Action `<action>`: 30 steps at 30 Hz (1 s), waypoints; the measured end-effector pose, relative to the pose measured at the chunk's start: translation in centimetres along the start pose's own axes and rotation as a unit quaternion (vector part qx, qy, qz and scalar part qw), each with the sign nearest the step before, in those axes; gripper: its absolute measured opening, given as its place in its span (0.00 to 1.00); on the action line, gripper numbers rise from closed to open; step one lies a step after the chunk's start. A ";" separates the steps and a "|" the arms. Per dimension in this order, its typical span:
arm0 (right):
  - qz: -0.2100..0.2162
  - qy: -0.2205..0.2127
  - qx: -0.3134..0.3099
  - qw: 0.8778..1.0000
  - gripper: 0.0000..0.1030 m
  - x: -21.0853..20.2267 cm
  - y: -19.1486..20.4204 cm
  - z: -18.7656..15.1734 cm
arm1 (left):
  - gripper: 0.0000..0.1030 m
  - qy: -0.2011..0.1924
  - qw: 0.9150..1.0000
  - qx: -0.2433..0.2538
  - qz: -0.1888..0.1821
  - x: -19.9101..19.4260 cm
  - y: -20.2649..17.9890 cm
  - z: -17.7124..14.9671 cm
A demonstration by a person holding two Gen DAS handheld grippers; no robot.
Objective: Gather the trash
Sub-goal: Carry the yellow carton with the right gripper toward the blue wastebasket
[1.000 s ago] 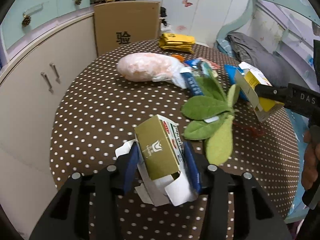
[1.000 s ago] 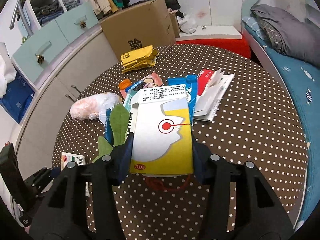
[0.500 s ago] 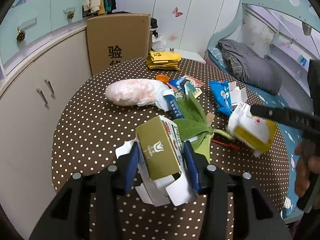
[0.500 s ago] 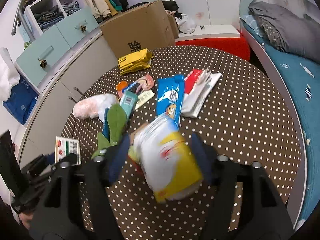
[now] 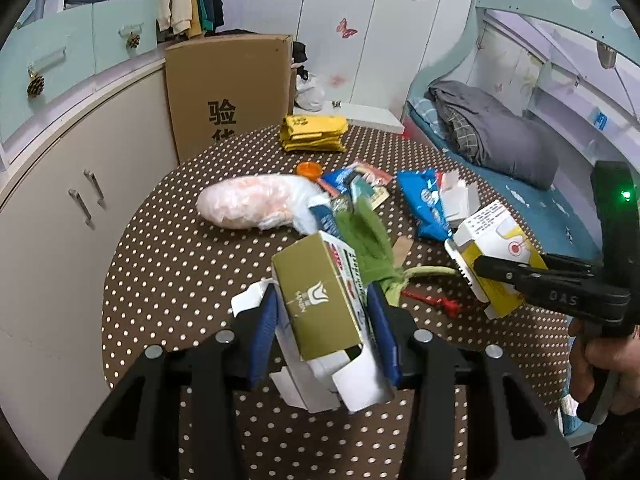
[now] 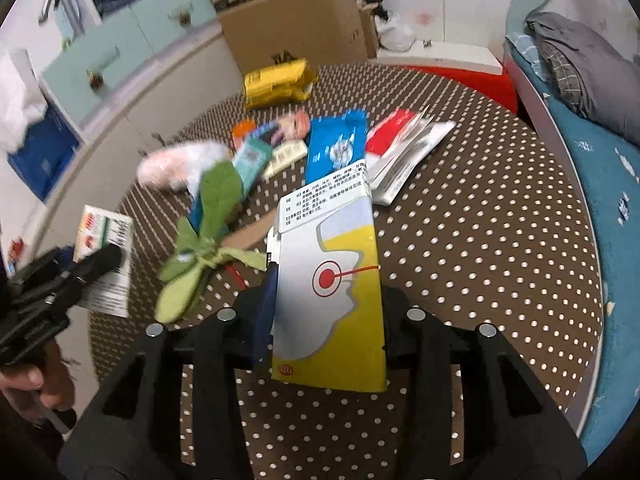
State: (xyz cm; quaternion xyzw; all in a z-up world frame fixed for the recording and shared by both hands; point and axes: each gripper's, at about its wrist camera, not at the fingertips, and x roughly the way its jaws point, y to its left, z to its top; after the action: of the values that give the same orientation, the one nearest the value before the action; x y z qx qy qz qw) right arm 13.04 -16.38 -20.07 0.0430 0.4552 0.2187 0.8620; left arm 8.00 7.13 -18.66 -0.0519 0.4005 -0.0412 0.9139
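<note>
My left gripper (image 5: 322,300) is shut on an olive-green carton (image 5: 308,280) with torn white flaps, held above the near edge of the polka-dot table (image 5: 180,264). My right gripper (image 6: 326,292) holds a yellow and white medicine box (image 6: 336,248). Its jaws are closing and both pads press on the box's sides. In the left wrist view that box (image 5: 492,240) hangs at the right, above the table. More trash lies mid-table: a pink-filled plastic bag (image 5: 256,204), a blue wrapper (image 5: 422,204) and a green felt leaf (image 5: 368,240).
Yellow packets (image 5: 312,134) and an orange cap (image 5: 309,169) lie at the table's far side. A cardboard box (image 5: 228,92) stands behind the table, cabinets (image 5: 80,184) run along the left, and a bed (image 5: 500,140) lies to the right. A red and white booklet (image 6: 404,152) lies near the blue wrapper.
Half a second ago the yellow box sat tilted and loose between wider right jaws; now it lies straight with the jaws narrowed onto it. The left gripper has risen a little with its carton.
</note>
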 end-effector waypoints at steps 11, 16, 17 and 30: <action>0.027 -0.135 0.072 0.988 0.40 -10.7 -6.6 3.3 | 0.43 -0.058 0.995 0.057 -0.050 -1.8 -7.1 5.4; -0.014 -0.178 0.115 0.977 0.40 -14.7 -12.2 3.4 | 0.43 -0.078 0.989 0.090 -0.082 -1.5 -12.3 7.6; -0.024 -0.182 0.128 0.975 0.40 -15.1 -13.7 3.2 | 0.43 -0.079 0.988 0.096 -0.091 -1.3 -13.5 7.9; -0.129 -0.061 0.324 0.935 0.40 -6.7 -34.3 -6.8 | 0.43 -0.035 0.976 0.149 -0.155 4.6 -25.0 9.0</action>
State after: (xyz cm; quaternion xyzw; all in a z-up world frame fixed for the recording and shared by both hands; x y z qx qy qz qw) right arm 15.88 -50.90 -28.23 0.2742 0.4499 -0.0566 0.8481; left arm 16.89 -17.67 -12.70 0.0215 0.3444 -0.2396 0.9075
